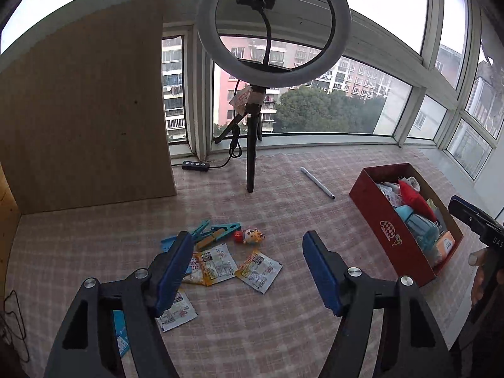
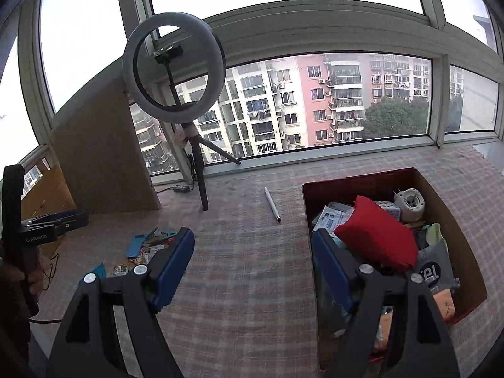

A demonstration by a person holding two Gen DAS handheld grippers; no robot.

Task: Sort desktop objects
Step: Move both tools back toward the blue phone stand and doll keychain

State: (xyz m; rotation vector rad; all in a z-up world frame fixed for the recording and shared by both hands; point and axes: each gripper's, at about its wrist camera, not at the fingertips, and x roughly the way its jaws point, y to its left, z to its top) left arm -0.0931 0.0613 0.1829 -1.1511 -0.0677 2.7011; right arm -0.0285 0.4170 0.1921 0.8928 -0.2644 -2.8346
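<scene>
Both the left gripper [image 1: 249, 271] and right gripper [image 2: 252, 267] stood wide and empty. Packets [image 1: 258, 271] lay overlapping on the tabletop [image 1: 267, 330], well apart from the box [image 2: 466, 252]; flat foil would likely slip, or two lift together.

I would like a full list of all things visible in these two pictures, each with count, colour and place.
ring light: one, white on a black tripod, by the window
pen: one, white, lying between tripod and box
box: one, red, right side, filled with mixed items
red cushion: one, inside the box
sachets: several, yellow and white, on the checked cloth
clothes pegs: a few, teal, behind the sachets
toy figure: one, small, beside the pegs
board: one, brown, upright at left
left gripper: blue fingers, open, empty
right gripper: blue fingers, open, empty
</scene>
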